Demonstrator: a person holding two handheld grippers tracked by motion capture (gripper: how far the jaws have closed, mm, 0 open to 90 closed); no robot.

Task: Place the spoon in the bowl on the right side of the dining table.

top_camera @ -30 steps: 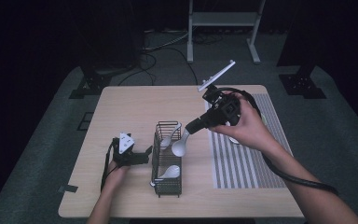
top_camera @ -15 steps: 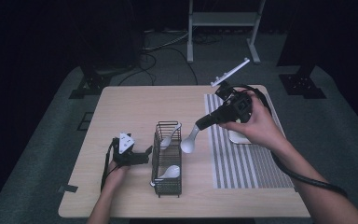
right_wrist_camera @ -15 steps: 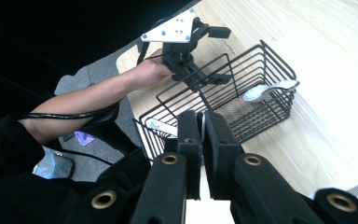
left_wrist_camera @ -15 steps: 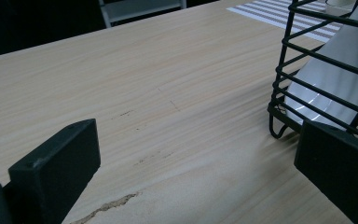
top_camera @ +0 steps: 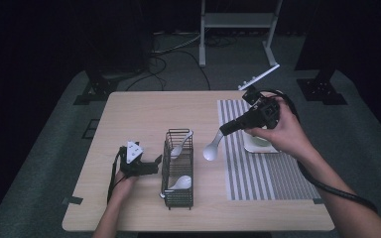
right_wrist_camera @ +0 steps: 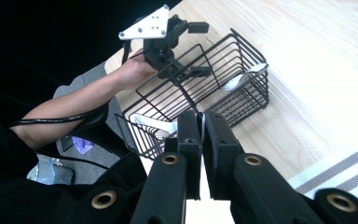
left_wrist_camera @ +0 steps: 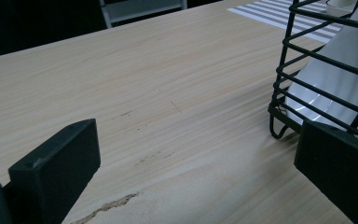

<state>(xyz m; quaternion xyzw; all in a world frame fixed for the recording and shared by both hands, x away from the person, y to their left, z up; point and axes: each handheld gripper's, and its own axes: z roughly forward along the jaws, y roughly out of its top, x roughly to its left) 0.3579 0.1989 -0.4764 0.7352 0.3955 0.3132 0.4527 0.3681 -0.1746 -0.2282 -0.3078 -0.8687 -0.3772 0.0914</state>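
at three o'clock of the wire basket [top_camera: 178, 168], the right gripper [top_camera: 226, 130] clamps a white spoon [top_camera: 212, 148] by its handle; it should travel level. the left gripper [top_camera: 155, 165], jaws apart, steadies the basket at nine o'clock.

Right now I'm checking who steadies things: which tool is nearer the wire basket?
Left. The left tool sits open right beside the wire basket, on its left side. The right tool is farther off to the basket's right, holding a white spoon.

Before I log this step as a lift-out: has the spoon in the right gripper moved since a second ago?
Yes. The white spoon has travelled right, out of the wire basket, towards the striped mat.
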